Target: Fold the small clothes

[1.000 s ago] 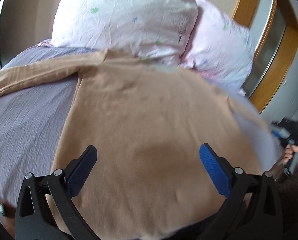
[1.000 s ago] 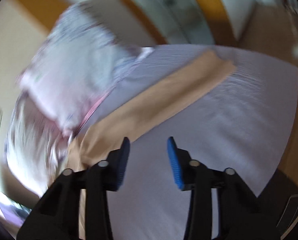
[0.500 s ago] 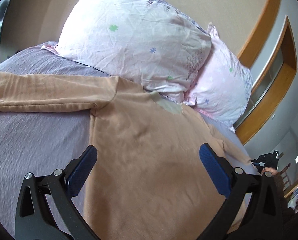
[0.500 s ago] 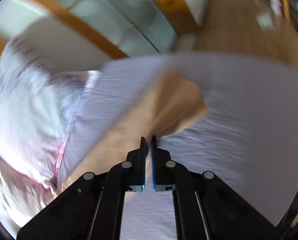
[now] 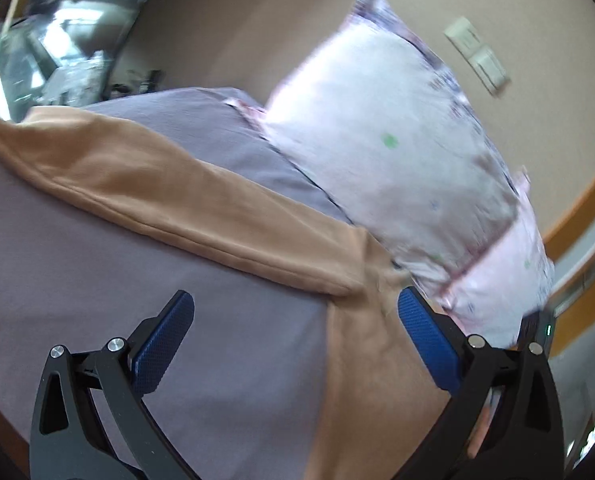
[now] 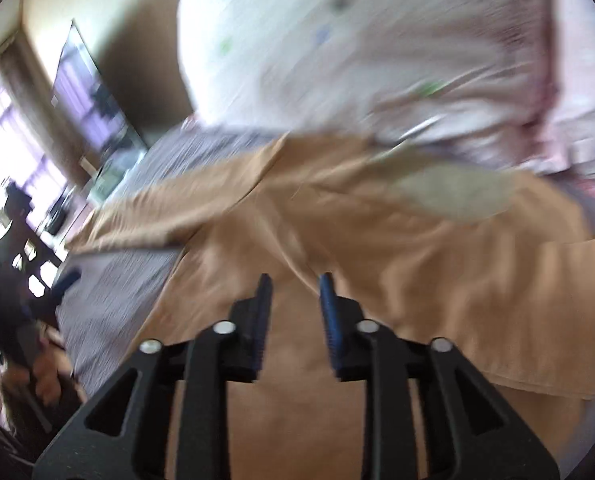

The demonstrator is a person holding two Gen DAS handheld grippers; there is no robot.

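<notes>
The tan shirt (image 5: 225, 216) lies flat on the grey sheet (image 5: 77, 280) of the bed, its collar end just below the pillows (image 5: 397, 140). In the left view one sleeve (image 5: 137, 184) lies stretched out over the sheet, away from the body of the shirt. In the right view the other sleeve (image 6: 537, 300) lies folded across the body, and a pale patch (image 6: 453, 196) shows at the neck.

The left gripper (image 5: 295, 332) is wide open and holds nothing; it hangs above the armpit seam, one pad (image 5: 161, 344) over the sheet and the other over the shirt. The right gripper (image 6: 295, 312) has its jaws a little apart, above a ridge of cloth in the middle of the shirt. The right view is blurred, so I cannot tell if the pads touch the cloth.

A wall switch (image 5: 477, 60) is behind the pillows.
</notes>
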